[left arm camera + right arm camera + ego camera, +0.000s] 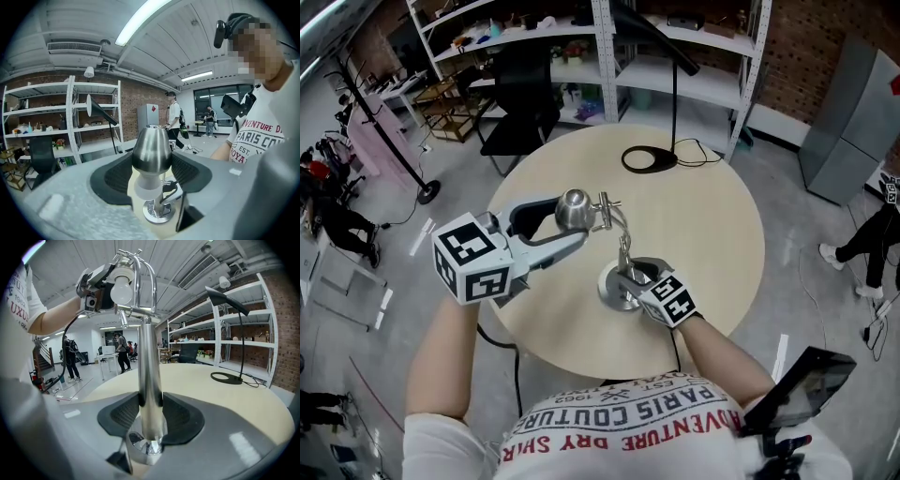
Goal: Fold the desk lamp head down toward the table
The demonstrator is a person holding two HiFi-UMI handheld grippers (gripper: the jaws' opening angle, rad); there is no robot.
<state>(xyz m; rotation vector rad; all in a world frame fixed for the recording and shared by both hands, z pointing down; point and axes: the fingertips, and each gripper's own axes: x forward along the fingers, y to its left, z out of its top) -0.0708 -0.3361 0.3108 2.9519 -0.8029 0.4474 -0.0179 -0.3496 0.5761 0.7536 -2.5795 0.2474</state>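
Observation:
A chrome desk lamp stands near the front of the round beige table. Its round base rests on the tabletop, and a thin stem rises to a wire yoke that carries the bell-shaped metal head. My left gripper is shut on that head, pads against both its sides, with the white bulb end facing the base. My right gripper is shut on the stem just above the base. In the right gripper view the head and bulb hang high at the upper left.
A black lamp with a ring base and cord stands at the table's far side. Behind it are white shelves and a black chair. A coat stand is at the left, and a grey cabinet at the right.

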